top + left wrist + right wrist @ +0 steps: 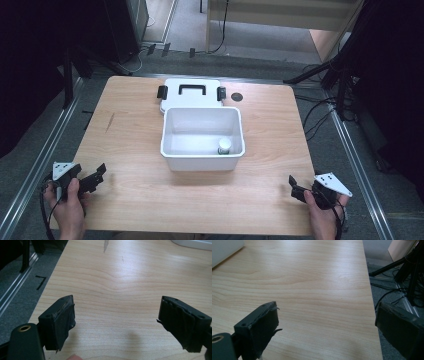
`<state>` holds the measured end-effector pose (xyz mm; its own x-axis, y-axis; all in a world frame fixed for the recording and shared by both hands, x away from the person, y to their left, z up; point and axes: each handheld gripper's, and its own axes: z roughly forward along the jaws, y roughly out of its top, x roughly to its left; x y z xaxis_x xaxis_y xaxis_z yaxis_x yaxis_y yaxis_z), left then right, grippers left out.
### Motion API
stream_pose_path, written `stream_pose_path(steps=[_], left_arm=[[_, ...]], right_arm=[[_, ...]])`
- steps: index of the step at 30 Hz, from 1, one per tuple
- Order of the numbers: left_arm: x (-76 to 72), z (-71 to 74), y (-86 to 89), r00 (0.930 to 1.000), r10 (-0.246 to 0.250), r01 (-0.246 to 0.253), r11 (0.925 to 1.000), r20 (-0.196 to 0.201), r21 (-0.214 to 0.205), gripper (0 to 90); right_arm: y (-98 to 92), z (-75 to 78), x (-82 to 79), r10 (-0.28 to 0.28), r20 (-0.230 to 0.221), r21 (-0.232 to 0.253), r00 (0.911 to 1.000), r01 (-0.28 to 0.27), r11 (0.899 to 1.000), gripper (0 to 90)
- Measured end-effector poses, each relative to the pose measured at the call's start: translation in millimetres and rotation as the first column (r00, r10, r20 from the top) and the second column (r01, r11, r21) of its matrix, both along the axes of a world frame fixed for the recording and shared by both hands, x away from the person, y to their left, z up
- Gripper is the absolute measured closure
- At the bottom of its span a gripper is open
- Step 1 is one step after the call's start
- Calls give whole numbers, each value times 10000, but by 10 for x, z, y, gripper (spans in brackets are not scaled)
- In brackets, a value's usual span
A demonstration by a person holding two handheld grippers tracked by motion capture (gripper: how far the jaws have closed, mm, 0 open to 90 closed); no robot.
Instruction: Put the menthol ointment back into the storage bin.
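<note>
On the wooden bench (135,145), a white box (202,150) with no lid on, right in the middle. Inside it, near the front right corner, a small white bottle (224,146) with a green band, standing up. Behind the box and touching its back edge, a flat white lid (172,92) with a black handle and two black clips. Just to the right of the lid, a small dark round spot (236,97) on the wood.

Down at the near left corner, the left hand-held gripper (97,175) in a hand (70,205), low over the wood, jaws pointing up toward the box. Wide open, nothing between the jaws, just bare wood there in the left gripper view (117,325). Well apart from the box, which peeks in as a white edge (192,243) at the top right corner of that view.

Down at the near right corner, the right hand-held gripper (294,186) in the other hand (325,215), close to the right edge of the bench. Wide open too, holding nothing (327,325). Far from the box, a bit of its white side (224,250) at the top left of the right gripper view. Bottle well apart from both, between them and farther up the bench.
</note>
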<state>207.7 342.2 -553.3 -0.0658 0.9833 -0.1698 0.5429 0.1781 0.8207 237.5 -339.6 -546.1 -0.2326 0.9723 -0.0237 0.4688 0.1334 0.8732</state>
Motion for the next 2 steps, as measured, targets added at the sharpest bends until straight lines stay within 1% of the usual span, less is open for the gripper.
stream_pose_path(steps=[2], left_arm=[[2,0,3,10000,-11,11,10000,-26,-38,145]], right_arm=[[-9,1,0,-103,-39,145,9999,104,9998,48]])
